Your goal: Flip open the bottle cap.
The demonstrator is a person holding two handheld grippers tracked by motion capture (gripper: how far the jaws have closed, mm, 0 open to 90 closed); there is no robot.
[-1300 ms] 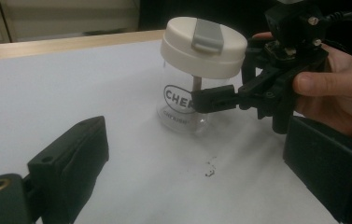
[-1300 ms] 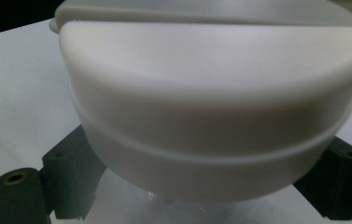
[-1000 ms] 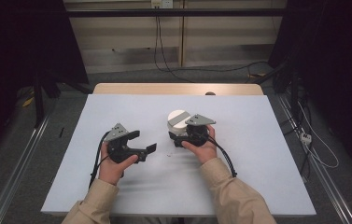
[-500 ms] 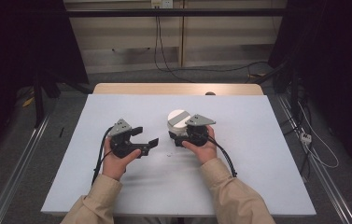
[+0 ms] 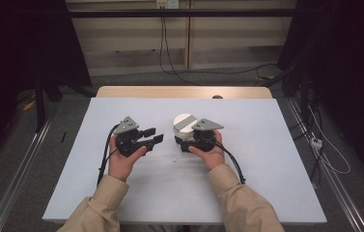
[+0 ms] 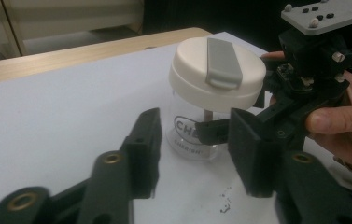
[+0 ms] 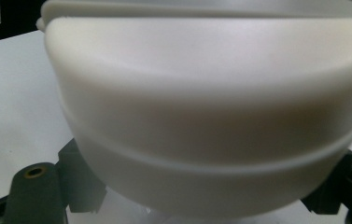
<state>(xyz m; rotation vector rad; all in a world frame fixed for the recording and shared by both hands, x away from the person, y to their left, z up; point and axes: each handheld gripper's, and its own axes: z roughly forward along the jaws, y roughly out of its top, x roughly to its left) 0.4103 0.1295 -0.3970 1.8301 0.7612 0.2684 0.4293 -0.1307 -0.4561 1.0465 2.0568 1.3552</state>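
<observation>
Cream lid, clear glass jar (image 5: 185, 126) upright mid-table (image 5: 276, 159). Right claw (image 6: 213, 130) clamped round jar body below lid. Left claw (image 5: 153, 137) jaws apart, empty, just left of jar, pointing toward it; lid nearest left claw.

Your clear glass jar (image 6: 193, 133) stands upright near the tabletop's (image 5: 276, 159) middle, slightly toward the far edge, capped by a cream lid (image 6: 216, 74) with a grey flip tab (image 6: 220, 63).
</observation>
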